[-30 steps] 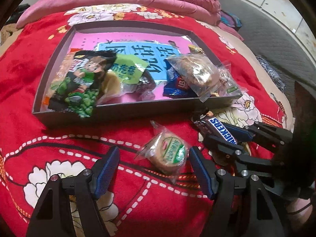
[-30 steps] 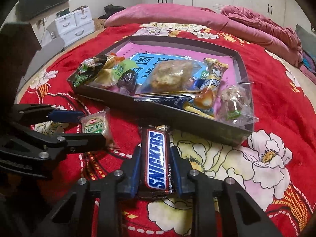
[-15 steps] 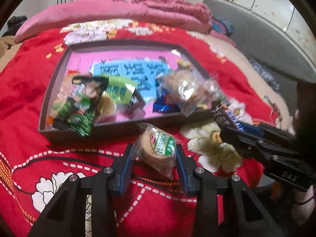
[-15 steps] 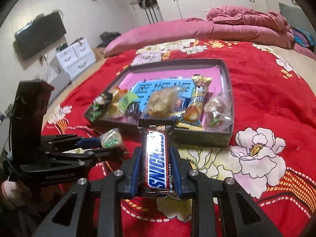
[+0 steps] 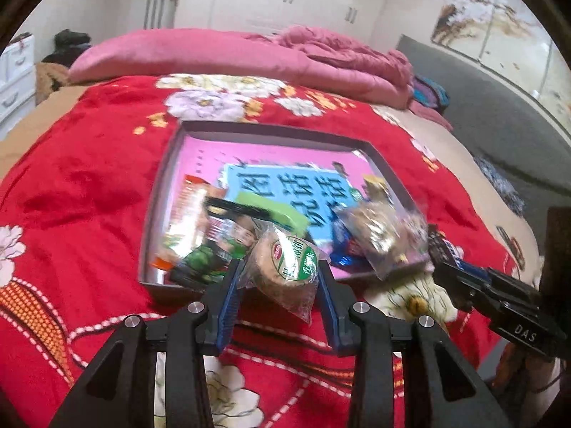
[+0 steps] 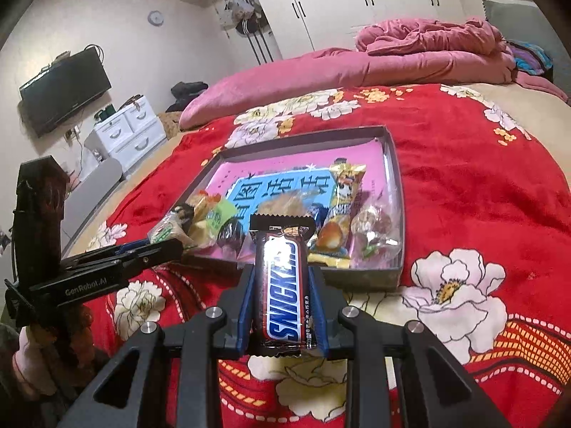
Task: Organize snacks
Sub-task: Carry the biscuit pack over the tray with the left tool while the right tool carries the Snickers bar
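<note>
My left gripper (image 5: 282,278) is shut on a round biscuit in a clear wrapper with a green label (image 5: 285,267), held up in the air before the near edge of the dark tray (image 5: 271,130). My right gripper (image 6: 282,285) is shut on a Snickers bar (image 6: 283,285), also lifted, just short of the tray's near wall (image 6: 364,278). The tray has a pink and blue printed bottom and holds several wrapped snacks along its near side. The left gripper also shows in the right wrist view (image 6: 167,240), and the right gripper in the left wrist view (image 5: 437,249).
The tray lies on a red flowered blanket (image 5: 78,192) over a bed. A pink quilt (image 5: 221,53) is piled at the bed's far end. White drawers (image 6: 125,135) and a wall television (image 6: 64,89) stand to the left.
The left gripper closed on the biscuit packet and lifted it off the blanket. Both grippers rose with their snacks and now sit higher before the tray.
</note>
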`<state>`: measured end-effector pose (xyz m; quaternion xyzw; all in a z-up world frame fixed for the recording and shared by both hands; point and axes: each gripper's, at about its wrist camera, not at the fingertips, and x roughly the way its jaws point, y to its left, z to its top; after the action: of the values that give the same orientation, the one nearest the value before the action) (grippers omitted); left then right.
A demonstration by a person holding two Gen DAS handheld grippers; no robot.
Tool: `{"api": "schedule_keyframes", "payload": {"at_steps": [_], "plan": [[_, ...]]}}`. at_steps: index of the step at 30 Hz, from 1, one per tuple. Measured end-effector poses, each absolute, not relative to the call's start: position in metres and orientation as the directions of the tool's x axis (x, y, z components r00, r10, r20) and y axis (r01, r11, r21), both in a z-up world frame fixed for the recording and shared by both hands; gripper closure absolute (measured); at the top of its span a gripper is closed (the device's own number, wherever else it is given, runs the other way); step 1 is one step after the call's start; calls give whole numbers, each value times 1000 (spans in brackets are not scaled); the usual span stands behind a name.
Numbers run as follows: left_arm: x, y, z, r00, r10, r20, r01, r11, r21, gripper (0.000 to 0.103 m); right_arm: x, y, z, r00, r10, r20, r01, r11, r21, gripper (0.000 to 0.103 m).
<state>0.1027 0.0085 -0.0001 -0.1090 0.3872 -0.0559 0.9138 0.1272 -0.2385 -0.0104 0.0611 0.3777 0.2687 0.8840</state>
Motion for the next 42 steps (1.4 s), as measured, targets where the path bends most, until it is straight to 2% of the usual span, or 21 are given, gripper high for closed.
{"api": "schedule_keyframes", "payload": {"at_steps": [15, 42], "plan": [[116, 21, -6, 699, -142, -701, -31, 973, -229, 62, 142, -239, -7, 608, 495, -621, -399, 867, 300, 74], [137, 1, -14, 681, -174, -712, -6, 970, -243, 61, 169, -241, -10, 658, 453, -601, -325, 891, 316, 74]]}}
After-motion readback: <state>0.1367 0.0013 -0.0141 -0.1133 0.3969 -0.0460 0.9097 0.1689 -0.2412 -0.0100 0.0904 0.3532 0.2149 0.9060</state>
